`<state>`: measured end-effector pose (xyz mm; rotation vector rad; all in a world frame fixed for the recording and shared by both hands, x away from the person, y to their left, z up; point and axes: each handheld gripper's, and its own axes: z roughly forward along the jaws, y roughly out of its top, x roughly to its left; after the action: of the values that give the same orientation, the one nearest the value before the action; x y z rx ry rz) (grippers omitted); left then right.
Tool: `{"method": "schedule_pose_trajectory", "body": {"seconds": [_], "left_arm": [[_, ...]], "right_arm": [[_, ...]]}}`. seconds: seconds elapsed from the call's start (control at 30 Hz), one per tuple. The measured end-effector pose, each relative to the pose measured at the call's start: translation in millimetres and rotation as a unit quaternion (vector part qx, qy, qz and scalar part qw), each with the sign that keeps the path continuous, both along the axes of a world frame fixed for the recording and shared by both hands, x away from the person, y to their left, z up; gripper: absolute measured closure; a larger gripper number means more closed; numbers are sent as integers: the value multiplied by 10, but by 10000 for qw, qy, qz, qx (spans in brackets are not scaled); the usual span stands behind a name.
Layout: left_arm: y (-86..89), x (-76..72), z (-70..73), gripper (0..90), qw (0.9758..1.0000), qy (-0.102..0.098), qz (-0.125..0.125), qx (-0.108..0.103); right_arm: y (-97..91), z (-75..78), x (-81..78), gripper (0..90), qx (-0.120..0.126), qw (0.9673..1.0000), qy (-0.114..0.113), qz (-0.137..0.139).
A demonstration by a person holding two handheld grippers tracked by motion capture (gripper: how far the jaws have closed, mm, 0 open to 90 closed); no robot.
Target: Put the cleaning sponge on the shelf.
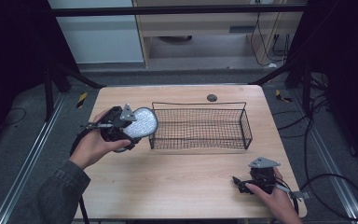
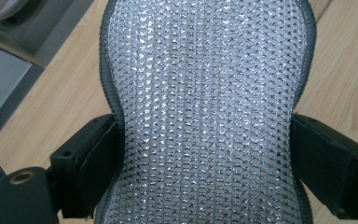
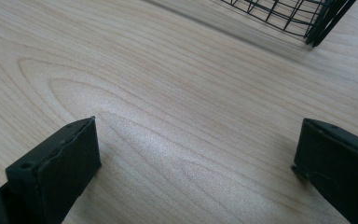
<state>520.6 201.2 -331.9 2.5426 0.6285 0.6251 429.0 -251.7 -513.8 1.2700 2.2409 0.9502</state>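
- Gripping a silver mesh-covered pad (image 1: 142,122) with a dark rim, your left tool (image 1: 129,125) has its jaws pressed against the pad's two narrowed sides, as the left gripper view shows (image 2: 207,116).
- In the high view, the pad is held above the worktop (image 1: 182,182) at about 9 o'clock of the black wire basket (image 1: 200,126), its far edge just beside the basket's left end wall.
- Your right tool (image 1: 240,183) sits low near the worktop's 5 o'clock corner, well apart from the pad, with your hand (image 1: 272,193) behind it.
- In the right gripper view its jaws stand wide apart with nothing between them but bare wood; a corner of the basket (image 3: 303,16) shows at 1 o'clock.
- A small dark round fitting (image 1: 211,97) lies at the worktop's far edge, beyond the basket.
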Motion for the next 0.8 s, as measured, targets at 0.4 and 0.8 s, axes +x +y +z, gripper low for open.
{"method": "schedule_pose_trajectory", "body": {"seconds": [0.4, 0.8], "left_arm": [[-285, 139, 60, 120, 9996, 13, -242, 169], [-521, 275, 94, 120, 9989, -63, -435, 170]], "right_arm": [[-1, -1, 2, 3, -12, 10000, -6, 3], [2, -1, 3, 3, 0, 10000, 0, -14]]}}
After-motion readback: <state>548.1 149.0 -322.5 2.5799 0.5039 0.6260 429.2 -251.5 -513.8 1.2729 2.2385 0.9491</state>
